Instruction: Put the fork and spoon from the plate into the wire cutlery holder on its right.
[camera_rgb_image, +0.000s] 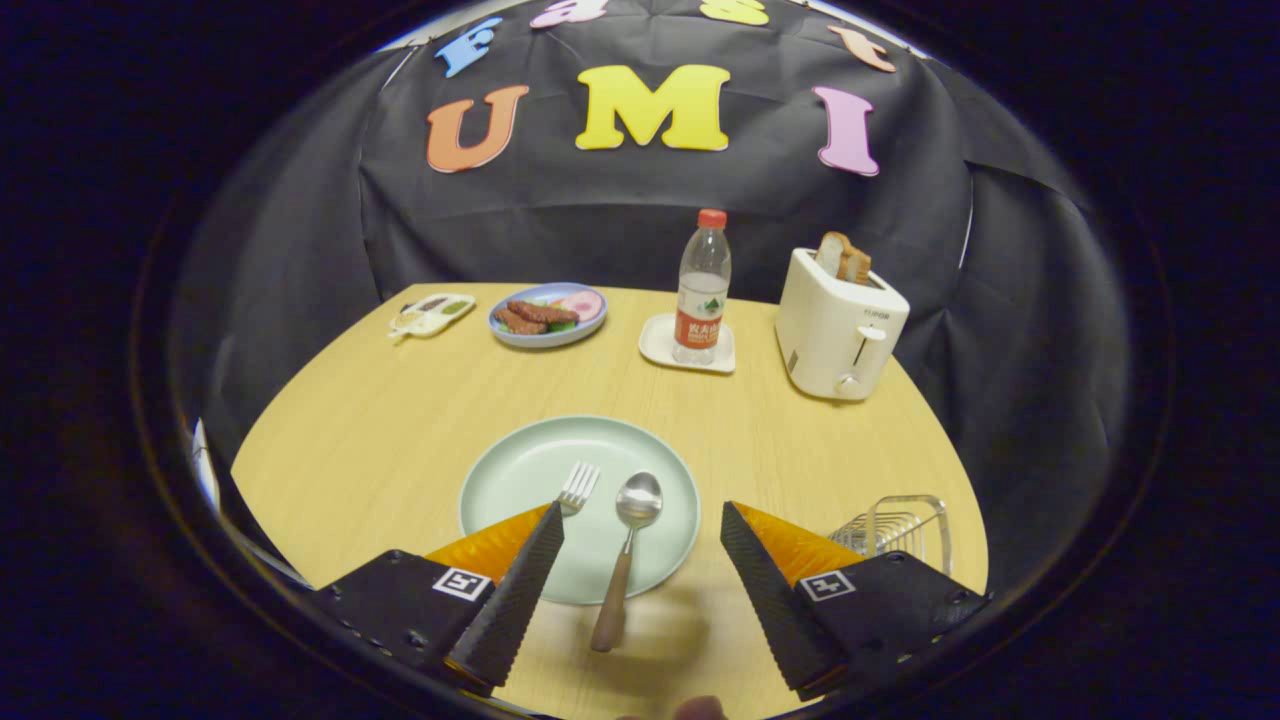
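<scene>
- The gripper (640, 545) is held spread wide above the near rim of the plate (520, 465), with nothing between its fingers; the gap appears to have been set generously so that a slim handle can be straddled from above.
- The spoon (628, 545) is seen lying in that gap, bowl on the plate and pointing away toward the back of the counter (380, 420), wooden handle trailing over the plate's near rim onto the wood (a convenient overhang, judged to leave room beneath for a finger).
- Its long axis is laid almost in line with the fingers, leaning slightly, so a grasp would close across the handle, not along it.
- The fork (578, 487) is placed just beside the spoon on the plate, tines pointing away; its handle is hidden behind the left finger (520, 580), and its full line cannot be judged.
- The wire holder (905, 525) is stood on the counter to the plate's right, just beyond the right finger, its top open.
- Neither utensil is judged to have been moved yet; the task is taken to be at its start.
- A bottle (703, 285), a toaster (838, 325) and a dish of food (548, 313) are lined up well apart at the back.
</scene>
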